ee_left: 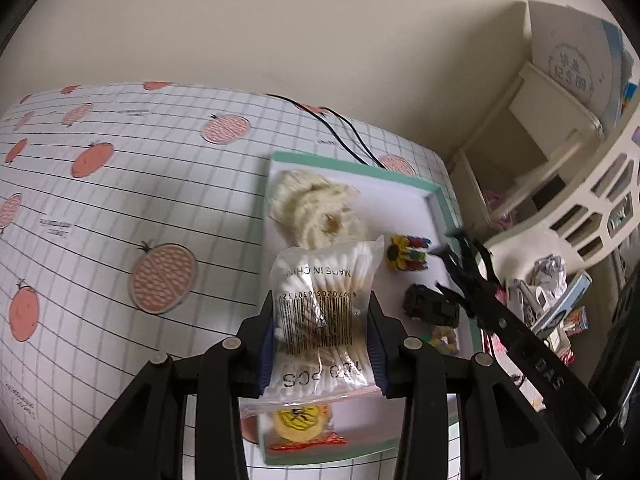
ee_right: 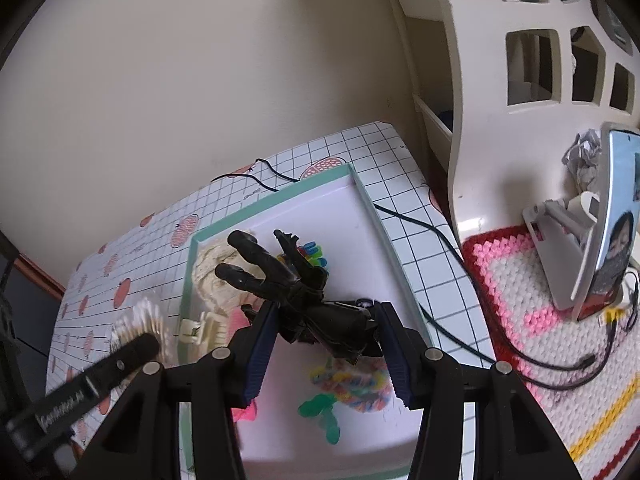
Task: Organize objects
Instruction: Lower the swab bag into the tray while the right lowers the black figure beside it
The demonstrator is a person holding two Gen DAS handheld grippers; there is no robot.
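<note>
Mid-carry: left gripper (ee_left: 320, 340) clamped the clear plastic bag of cotton swabs (ee_left: 322, 300) above the mint-rimmed white tray (ee_left: 434, 196); right gripper (ee_right: 326, 344) held a black plastic toy hand (ee_right: 296, 280) over it. Next, judged: find each a free spot and set it down.

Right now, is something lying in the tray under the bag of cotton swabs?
Yes. Under the bag of cotton swabs held by the left gripper, the tray holds a cream knitted item and a yellow toy.

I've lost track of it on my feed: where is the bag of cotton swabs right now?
The bag of cotton swabs is clamped in the left gripper, held above the near-left part of the green-rimmed tray, in front of the cream knitted piece.
</note>
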